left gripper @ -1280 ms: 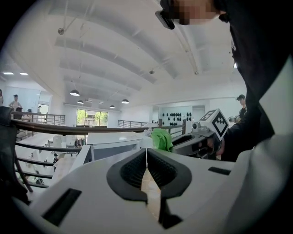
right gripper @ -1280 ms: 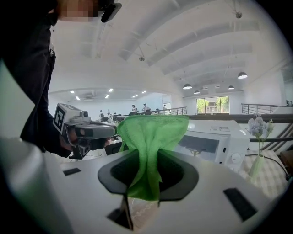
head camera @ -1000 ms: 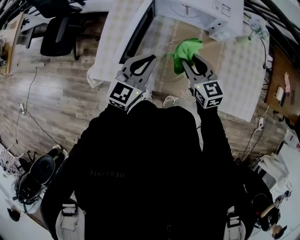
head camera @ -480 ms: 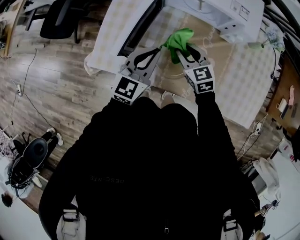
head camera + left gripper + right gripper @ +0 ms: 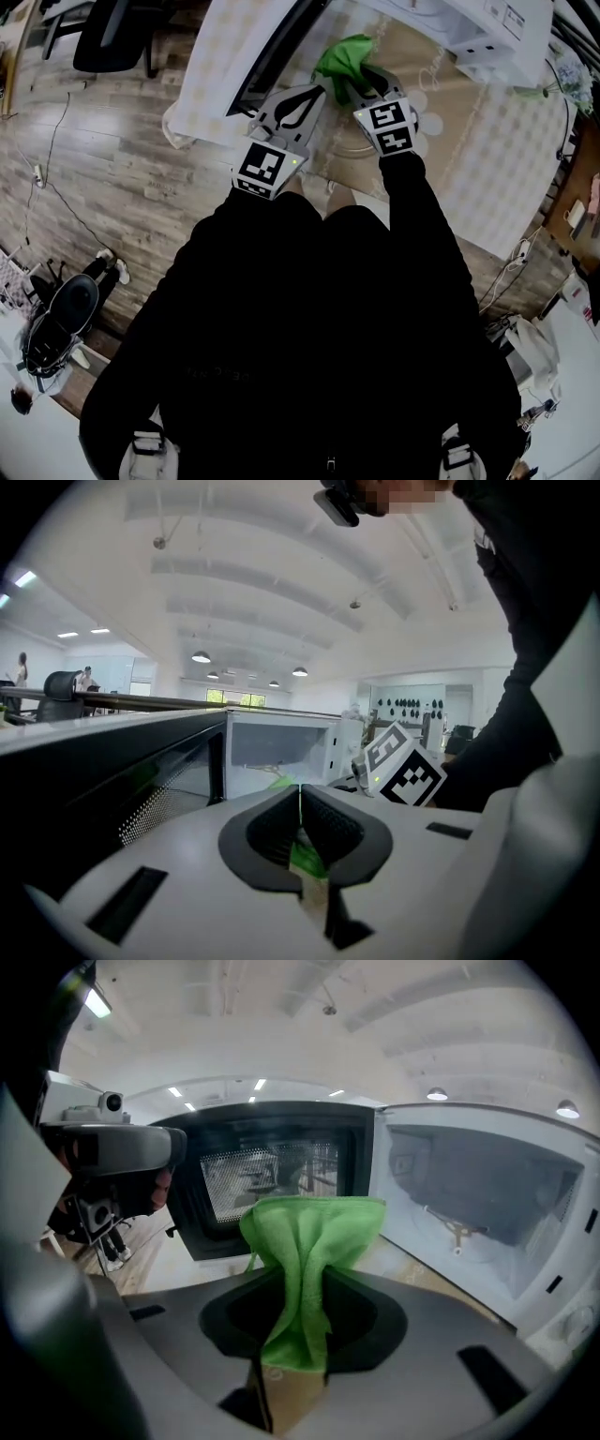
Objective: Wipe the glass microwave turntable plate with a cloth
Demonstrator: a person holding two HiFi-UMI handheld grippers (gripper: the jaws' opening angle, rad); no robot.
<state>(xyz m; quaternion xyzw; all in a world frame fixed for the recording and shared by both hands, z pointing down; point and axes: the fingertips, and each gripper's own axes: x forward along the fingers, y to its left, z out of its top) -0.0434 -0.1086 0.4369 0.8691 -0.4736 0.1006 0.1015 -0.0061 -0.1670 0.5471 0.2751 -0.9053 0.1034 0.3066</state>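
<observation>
My right gripper point(image 5: 364, 82) is clamped on the green cloth point(image 5: 339, 58). In the right gripper view the cloth point(image 5: 309, 1232) is pinched between the two jaws and fans upward above them in soft folds. It hangs in front of the microwave point(image 5: 487, 1194), whose dark door point(image 5: 272, 1180) stands swung open to the left of the white cavity.

My left gripper point(image 5: 309, 94) sits just beside the right one, on its left, close to the open door point(image 5: 277, 52). In the left gripper view its jaws point(image 5: 300, 794) are drawn together, with only a thin pale seam between them. I cannot tell whether a clear rim sits in that seam. Past the jaws I see the marker cube point(image 5: 403, 772) of my right gripper and the open microwave point(image 5: 272, 747).

The glass plate point(image 5: 361, 148) shows only as a faint curved edge on the tan mat point(image 5: 412, 66), right under my two grippers and in front of the microwave point(image 5: 469, 28). The mat lies on a table point(image 5: 487, 141) covered in pale checks
</observation>
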